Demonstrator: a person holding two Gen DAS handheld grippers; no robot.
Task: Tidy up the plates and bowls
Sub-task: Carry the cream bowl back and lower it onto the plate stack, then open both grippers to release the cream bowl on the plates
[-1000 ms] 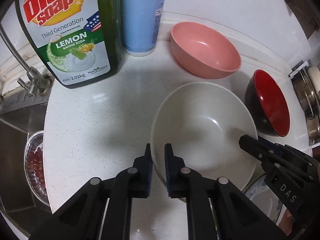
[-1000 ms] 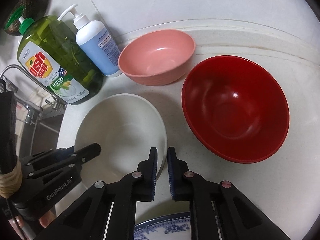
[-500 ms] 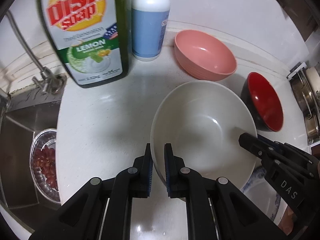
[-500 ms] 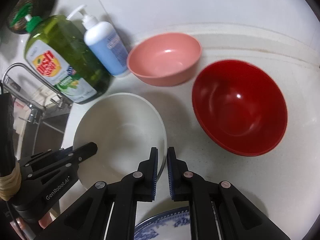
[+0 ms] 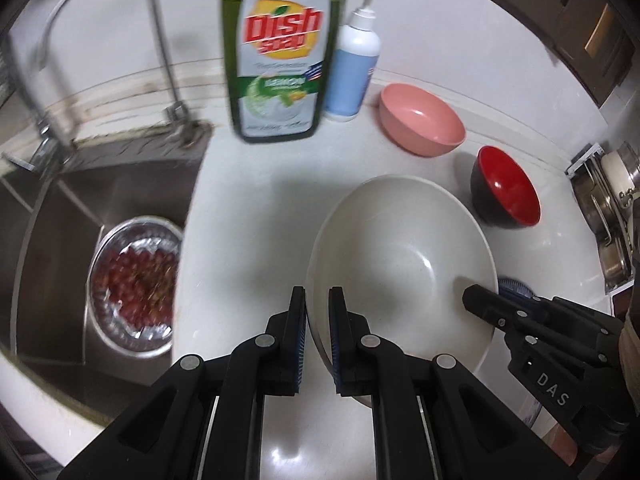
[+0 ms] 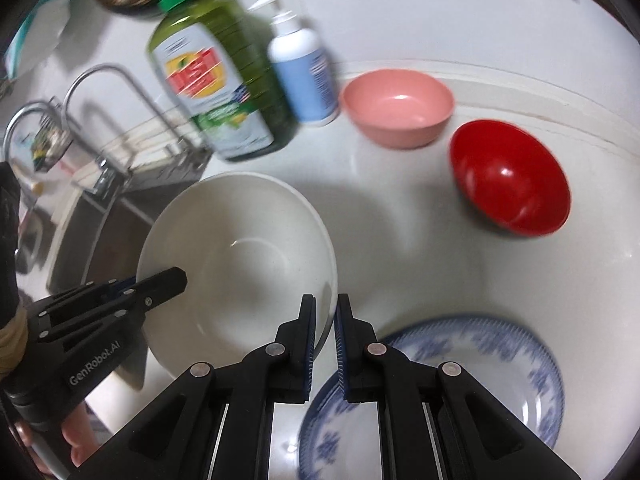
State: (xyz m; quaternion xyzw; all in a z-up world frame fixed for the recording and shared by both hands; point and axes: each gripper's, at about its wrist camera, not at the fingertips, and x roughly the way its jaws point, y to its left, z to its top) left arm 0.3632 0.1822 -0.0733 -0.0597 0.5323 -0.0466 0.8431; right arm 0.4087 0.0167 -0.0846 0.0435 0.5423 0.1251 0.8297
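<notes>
- The left gripper is clamped on the near-left rim of the white bowl, one pad inside the wall and one outside.
- The right gripper is clamped on the opposite side of the same rim, so the white bowl hangs between the two grippers, apparently clear of the desk near the desk's sink-side edge.
- The blue-patterned plate lies flat on the desk just beside and partly under the white bowl's right side, at the near edge.
- The pink bowl sits toward the back edge of the desk, next to the blue pump bottle and the dish soap bottle.
- The red bowl rests tilted, apart from the pink bowl and well apart from the plate.
- Judging by this spread, the organizing seems at an early stage: no bowls are nested and nothing is stacked on the plate.
- Left to do, as I read it: set the white bowl down in its place, then gather the pink and red bowls.
</notes>
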